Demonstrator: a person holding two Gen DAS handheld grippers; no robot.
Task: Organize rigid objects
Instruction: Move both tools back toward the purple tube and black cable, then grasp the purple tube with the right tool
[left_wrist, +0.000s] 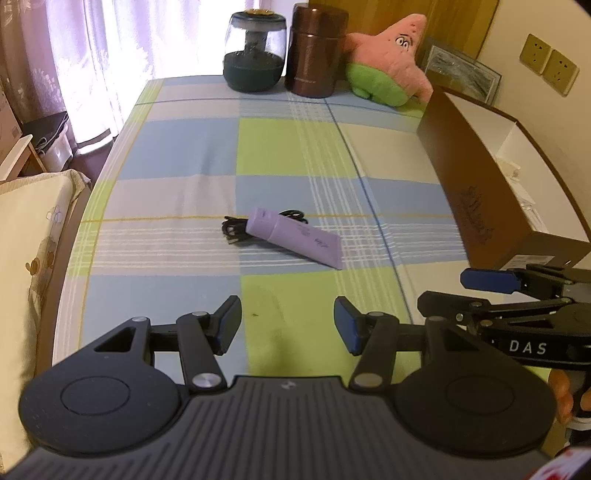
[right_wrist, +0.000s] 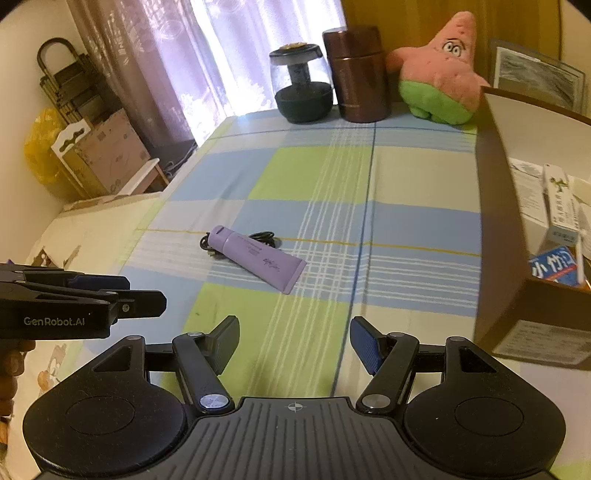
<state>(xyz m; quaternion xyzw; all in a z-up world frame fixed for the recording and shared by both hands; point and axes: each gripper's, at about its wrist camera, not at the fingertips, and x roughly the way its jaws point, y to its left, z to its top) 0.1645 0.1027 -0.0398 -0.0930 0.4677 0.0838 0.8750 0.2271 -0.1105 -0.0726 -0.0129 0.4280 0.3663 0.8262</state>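
Both grippers (left_wrist: 287, 325) (right_wrist: 293, 341) wide apart, empty, tube (left_wrist: 293, 236) half-covering black cable (left_wrist: 233, 229)

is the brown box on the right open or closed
Open. The brown box has no lid on top, and the right wrist view looks straight into its white interior, where small packages lie.

A home bedroom, judging by the checked bedsheet (left_wrist: 192, 147), pink starfish plush toy (left_wrist: 391, 62), sheer curtains (right_wrist: 236, 55), pillow (left_wrist: 33, 236) and stacked cardboard boxes (right_wrist: 107, 155) by the window
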